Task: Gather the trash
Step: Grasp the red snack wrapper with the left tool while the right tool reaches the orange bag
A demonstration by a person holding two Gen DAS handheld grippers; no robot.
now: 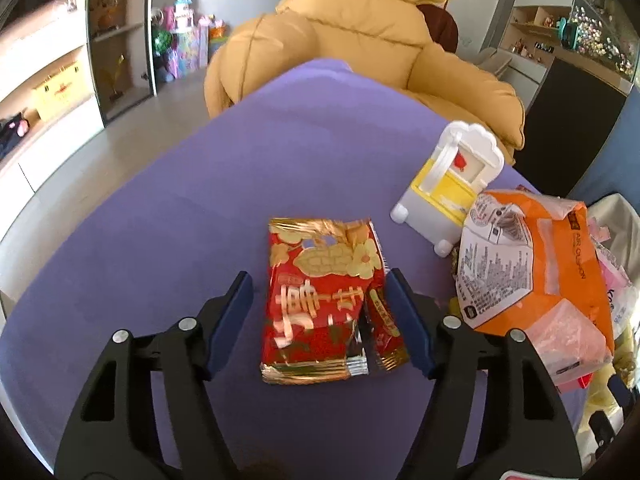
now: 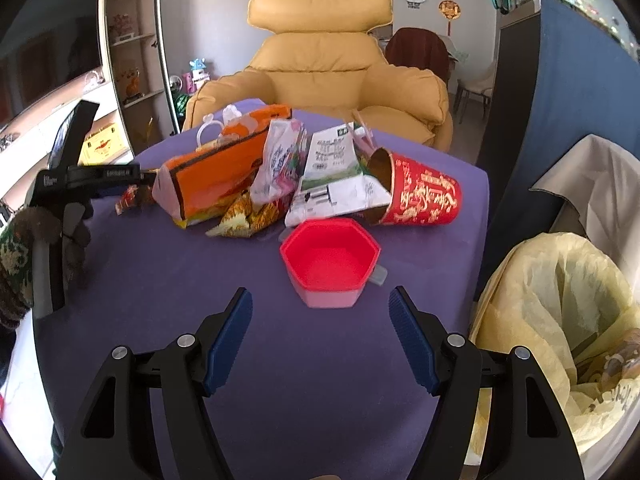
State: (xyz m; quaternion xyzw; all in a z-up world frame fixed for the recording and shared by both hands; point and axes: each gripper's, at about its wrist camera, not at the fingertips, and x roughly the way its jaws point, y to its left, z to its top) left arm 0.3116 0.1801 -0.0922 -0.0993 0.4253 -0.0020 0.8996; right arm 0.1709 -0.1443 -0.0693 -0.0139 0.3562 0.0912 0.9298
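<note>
A red and gold snack wrapper (image 1: 320, 304) lies flat on the purple table (image 1: 180, 208), with a smaller red packet (image 1: 382, 330) beside it. My left gripper (image 1: 320, 284) is open, its blue pads on either side of the wrappers, close above them. My right gripper (image 2: 320, 298) is open and empty above the table, just short of a pink hexagonal cup (image 2: 330, 266). Behind it lies a trash pile: an orange bag (image 2: 212, 176), a white carton (image 2: 332, 176), a red paper cup (image 2: 420, 194) on its side. The left gripper also shows at the left in the right wrist view (image 2: 134, 196).
A bin with a yellow liner (image 2: 560, 320) stands off the table's right edge. A white and yellow toy (image 1: 448, 180) stands on the table beside the orange bag (image 1: 532, 264). A tan armchair (image 2: 320, 76) is behind the table. Shelves line the left wall.
</note>
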